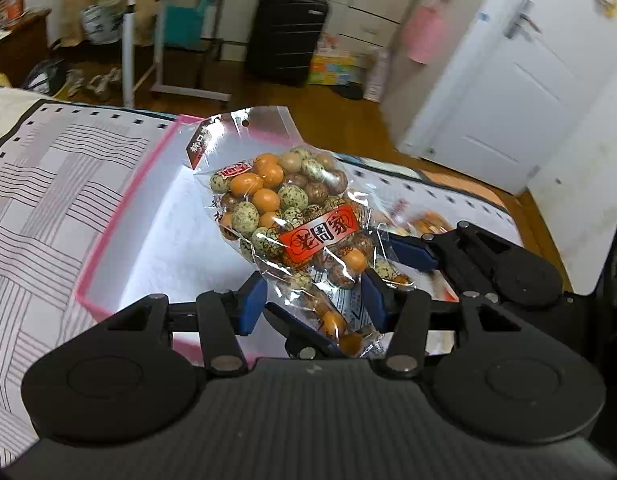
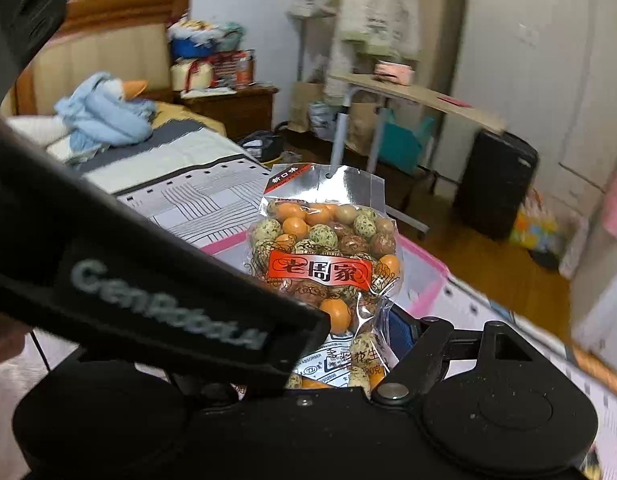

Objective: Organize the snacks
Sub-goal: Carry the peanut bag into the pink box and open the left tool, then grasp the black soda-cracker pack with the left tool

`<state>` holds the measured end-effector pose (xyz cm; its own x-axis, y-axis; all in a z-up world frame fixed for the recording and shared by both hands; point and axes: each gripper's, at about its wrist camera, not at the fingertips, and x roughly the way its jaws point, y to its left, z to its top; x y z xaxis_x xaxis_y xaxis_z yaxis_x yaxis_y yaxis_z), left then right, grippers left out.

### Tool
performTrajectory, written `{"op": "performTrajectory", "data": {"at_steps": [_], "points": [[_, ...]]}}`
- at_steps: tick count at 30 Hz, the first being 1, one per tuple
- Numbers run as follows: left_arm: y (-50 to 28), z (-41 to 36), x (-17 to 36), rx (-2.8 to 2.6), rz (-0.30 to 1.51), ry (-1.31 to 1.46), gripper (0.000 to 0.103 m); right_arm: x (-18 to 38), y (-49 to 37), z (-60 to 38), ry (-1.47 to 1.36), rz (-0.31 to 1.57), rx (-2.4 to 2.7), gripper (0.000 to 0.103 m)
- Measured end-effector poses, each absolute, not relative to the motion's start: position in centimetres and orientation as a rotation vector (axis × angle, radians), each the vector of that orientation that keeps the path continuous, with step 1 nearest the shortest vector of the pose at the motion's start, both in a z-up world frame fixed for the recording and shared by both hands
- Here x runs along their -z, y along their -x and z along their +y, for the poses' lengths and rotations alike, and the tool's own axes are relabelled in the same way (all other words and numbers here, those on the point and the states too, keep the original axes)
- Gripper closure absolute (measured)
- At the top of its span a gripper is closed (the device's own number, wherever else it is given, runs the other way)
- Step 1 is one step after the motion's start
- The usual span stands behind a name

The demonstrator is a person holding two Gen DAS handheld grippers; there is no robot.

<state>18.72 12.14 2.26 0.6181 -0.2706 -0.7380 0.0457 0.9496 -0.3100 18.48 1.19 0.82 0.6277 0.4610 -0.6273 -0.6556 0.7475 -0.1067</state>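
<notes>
Bag: snack bag (image 1: pixel 292 224) of coated nuts, held upright above the pink-rimmed box (image 1: pixel 108 248) on the bed.
Left tongs (image 1: pixel 314 300): closed on its lower end.
Right tongs (image 2: pixel 372 360): also gripping that end, one finger hidden.
Risk: slick film could slip, or opposing pulls tear it.

From my right wrist feed, the left gripper's black body (image 2: pixel 156 300) cuts across the view and hides my right gripper's (image 2: pixel 360 344) left finger, so I can't tell how those jaws stand. The snack bag's (image 2: pixel 328 264) bottom drops behind the housing. On the left wrist feed, the pink box (image 1: pixel 108 240) has its near wall hidden behind the left gripper (image 1: pixel 314 304). Beyond the right gripper (image 1: pixel 412 252), another packet (image 1: pixel 428 222) is blurred, its print unreadable.
</notes>
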Motion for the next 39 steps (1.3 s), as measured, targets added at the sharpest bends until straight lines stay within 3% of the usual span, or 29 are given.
{"op": "performTrajectory", "data": {"at_steps": [12,20,24,30,39], "points": [[-30.6,17.8,6.1,0.134,1.049,0.485,0.054,5.7,-29.8,5.1,0.525,0.680,-0.841,0.021],[-33.0,20.7,11.5,0.102,1.111,0.630,0.054,9.0,-32.7,8.6,0.759,0.710,-0.918,0.021],[-33.8,21.1,13.2,0.119,1.116,0.682,0.054,9.4,-33.5,9.0,0.812,0.719,-0.881,0.014],[-33.2,19.3,11.7,0.068,1.035,0.519,0.050,8.4,-31.2,7.9,0.905,0.609,-0.752,0.012],[-28.5,17.2,5.4,0.133,0.940,0.346,0.050,1.0,-24.6,-1.5,0.452,0.543,-0.659,0.012]]}}
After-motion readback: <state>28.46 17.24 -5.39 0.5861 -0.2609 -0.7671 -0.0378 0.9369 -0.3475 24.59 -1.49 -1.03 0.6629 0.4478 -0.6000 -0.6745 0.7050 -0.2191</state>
